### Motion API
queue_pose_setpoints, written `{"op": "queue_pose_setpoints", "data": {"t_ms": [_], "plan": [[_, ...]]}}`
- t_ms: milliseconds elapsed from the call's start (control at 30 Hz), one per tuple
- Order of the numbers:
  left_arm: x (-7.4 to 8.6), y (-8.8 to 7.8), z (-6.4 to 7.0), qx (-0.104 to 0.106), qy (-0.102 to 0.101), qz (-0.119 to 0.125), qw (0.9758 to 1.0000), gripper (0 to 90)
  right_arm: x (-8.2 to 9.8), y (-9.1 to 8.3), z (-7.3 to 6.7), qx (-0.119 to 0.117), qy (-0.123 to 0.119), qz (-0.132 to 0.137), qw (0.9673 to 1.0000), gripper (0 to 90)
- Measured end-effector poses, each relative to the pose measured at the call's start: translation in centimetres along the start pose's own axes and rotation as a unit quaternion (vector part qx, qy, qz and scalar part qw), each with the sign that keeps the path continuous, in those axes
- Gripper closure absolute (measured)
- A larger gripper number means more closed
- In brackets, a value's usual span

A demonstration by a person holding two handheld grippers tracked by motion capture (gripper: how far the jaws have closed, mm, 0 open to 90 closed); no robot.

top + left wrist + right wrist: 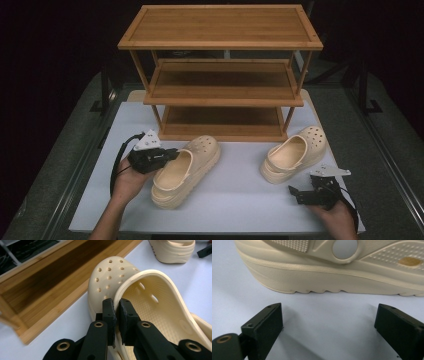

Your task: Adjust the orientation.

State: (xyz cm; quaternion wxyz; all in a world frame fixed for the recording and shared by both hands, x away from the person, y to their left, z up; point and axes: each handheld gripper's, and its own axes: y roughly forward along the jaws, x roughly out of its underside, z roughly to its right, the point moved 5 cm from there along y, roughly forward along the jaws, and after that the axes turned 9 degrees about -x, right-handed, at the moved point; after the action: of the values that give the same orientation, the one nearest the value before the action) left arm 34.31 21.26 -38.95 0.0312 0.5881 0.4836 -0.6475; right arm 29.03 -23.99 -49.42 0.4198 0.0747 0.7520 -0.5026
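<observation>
Two cream clogs lie on the white table (240, 200). In the high view the left clog (185, 170) rests at an angle in front of the rack, and my left gripper (171, 154) is shut on its near side wall. The left gripper view shows my left gripper (116, 304) pinching the rim of the left clog (110, 275) between both pads. The right clog (295, 152) sits to the right, toe toward the rack. My right gripper (296, 192) rests open on the table just short of it. In the right gripper view my right gripper (329, 317) faces the sole of the right clog (332, 280) with its jaws wide apart and bare table between them.
A three-tier wooden shoe rack (220, 65) stands at the back of the table, its lowest shelf (50, 282) just behind the left clog. The second clog (175, 250) shows at the top right of the left gripper view. Dark floor surrounds the table.
</observation>
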Motion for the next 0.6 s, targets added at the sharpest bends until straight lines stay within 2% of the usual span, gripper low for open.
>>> {"op": "queue_pose_setpoints", "data": {"t_ms": [133,200,533,600], "plan": [[1.0,-1.0,-1.4,-0.009,-0.007,0.005,0.9999,84.0,0.0,0.0,0.0,0.000,0.000,0.000,1.0000,7.5],[1.3,-1.2,-1.7,-0.012,-0.008,0.005,0.9999,84.0,0.0,0.0,0.0,0.000,0.000,0.000,1.0000,7.5],[4.5,-2.7,-4.7,-0.041,-0.029,-0.012,0.9987,84.0,0.0,0.0,0.0,0.000,0.001,0.000,1.0000,7.6],[4.7,-2.8,-4.9,-0.043,-0.032,-0.014,0.9985,83.9,0.0,0.0,0.0,0.000,0.001,0.000,1.0000,7.5]]}}
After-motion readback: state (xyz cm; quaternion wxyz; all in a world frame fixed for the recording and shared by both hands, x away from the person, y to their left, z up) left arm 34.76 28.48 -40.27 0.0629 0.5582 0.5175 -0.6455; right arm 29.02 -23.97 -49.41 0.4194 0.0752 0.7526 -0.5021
